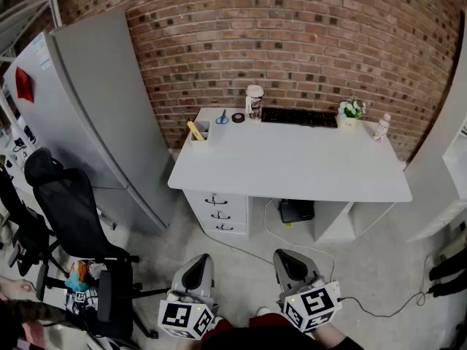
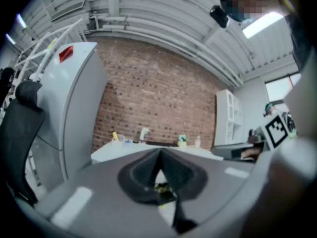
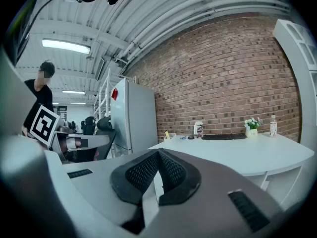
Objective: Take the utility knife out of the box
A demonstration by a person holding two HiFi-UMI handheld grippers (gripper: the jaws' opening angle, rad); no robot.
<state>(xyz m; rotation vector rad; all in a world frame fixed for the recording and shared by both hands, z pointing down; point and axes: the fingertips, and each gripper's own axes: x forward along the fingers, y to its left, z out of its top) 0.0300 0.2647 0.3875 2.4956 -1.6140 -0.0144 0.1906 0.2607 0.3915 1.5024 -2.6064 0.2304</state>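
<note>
A yellow utility knife [image 1: 195, 129] stands in a small white box [image 1: 201, 133] at the back left corner of the white desk [image 1: 292, 162]. Both grippers hang low over the floor, well short of the desk. My left gripper [image 1: 195, 271] is shut with nothing between its pads. My right gripper [image 1: 289, 263] is shut too and holds nothing. In the left gripper view the knife [image 2: 115, 136] shows far off beyond the closed tips [image 2: 159, 155]. The right gripper view has the box [image 3: 171, 136] small and distant past its closed tips [image 3: 158, 153].
On the desk's back edge are blue scissors [image 1: 222, 119], a tape roll [image 1: 238, 117], a canister [image 1: 254, 102], a keyboard [image 1: 299, 117], a flower pot [image 1: 350, 111] and a bottle [image 1: 380, 127]. A grey cabinet [image 1: 95, 108] and a black office chair [image 1: 73, 217] stand left. Drawers [image 1: 217, 210] sit under the desk.
</note>
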